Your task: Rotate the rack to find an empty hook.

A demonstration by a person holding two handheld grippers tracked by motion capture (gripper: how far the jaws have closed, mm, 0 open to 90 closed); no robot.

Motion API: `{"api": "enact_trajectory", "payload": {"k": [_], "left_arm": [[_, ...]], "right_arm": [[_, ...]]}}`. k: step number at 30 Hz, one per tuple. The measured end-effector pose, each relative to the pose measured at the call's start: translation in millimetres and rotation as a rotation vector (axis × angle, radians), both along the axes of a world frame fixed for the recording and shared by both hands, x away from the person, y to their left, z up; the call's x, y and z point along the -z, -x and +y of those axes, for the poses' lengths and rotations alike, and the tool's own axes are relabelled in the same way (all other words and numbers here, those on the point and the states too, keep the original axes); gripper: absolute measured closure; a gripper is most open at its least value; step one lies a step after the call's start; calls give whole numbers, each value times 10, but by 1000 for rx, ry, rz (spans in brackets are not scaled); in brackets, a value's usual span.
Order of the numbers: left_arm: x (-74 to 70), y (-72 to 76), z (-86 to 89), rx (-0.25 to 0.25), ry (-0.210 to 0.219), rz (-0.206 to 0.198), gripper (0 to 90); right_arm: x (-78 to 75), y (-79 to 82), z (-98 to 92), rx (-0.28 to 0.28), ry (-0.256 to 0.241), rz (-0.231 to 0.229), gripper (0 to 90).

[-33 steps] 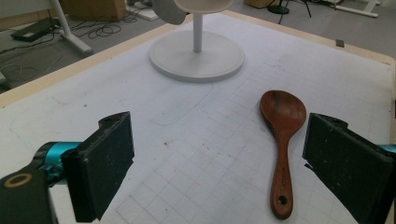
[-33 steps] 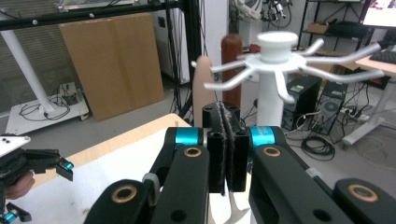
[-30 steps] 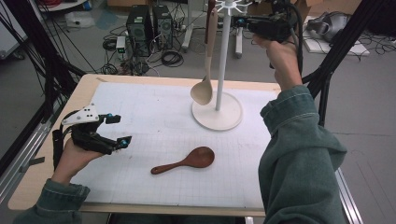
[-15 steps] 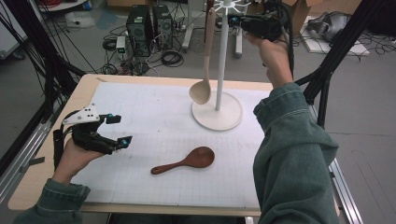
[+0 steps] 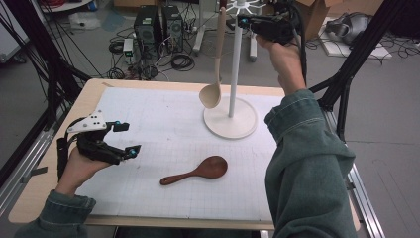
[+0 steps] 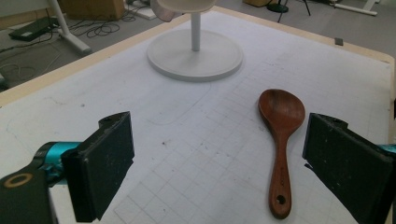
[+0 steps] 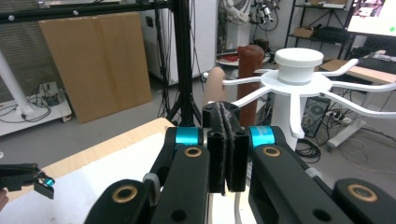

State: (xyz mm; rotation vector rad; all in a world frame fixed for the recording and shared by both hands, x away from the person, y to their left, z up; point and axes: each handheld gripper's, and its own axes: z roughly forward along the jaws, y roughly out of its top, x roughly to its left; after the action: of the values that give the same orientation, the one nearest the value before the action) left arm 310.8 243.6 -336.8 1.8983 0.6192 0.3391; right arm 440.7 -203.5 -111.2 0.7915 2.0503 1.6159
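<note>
A pale wooden spoon [image 5: 210, 94] hangs bowl-down from an arm of the white rack [image 5: 231, 124]. My right gripper [image 5: 242, 21] is raised beside the rack's top, its jaws pressed shut with nothing seen between them. In the right gripper view the gripper [image 7: 226, 116] points at the spoon's handle tip [image 7: 214, 86], just left of the rack's hub [image 7: 299, 65]. A dark wooden spoon [image 5: 198, 171] lies flat on the white mat. My left gripper [image 5: 126, 138] rests open at the mat's left. It [image 6: 219, 163] faces the dark spoon [image 6: 281, 121].
The rack's round base [image 6: 196, 58] stands at the back of the gridded mat [image 5: 163, 124]. Black frame posts [image 5: 356, 54] rise at the right; computers and cables lie on the floor behind the table. A sleeve [image 5: 307, 168] covers the mat's right side.
My right gripper has shifted left, toward the rack's top and the hanging spoon's handle. The left gripper and the dark spoon have stayed put.
</note>
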Motion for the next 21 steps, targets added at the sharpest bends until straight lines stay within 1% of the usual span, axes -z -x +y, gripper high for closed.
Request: {"api": "enact_trajectory", "payload": {"k": [6, 10, 16, 21], "left_arm": [[-5, 4, 2, 0, -1, -2, 95], [-8, 7, -4, 0, -3, -3, 95], [2, 5, -21, 3, -3, 4, 96], [-1, 2, -17, 1, -4, 1, 96]], "right_arm": [[4, 57, -61, -20, 13, -1, 899], [37, 99, -160, -23, 11, 2, 899], [57, 113, -341, 7, 3, -1, 898], [2, 65, -444, 40, -11, -2, 899]]}}
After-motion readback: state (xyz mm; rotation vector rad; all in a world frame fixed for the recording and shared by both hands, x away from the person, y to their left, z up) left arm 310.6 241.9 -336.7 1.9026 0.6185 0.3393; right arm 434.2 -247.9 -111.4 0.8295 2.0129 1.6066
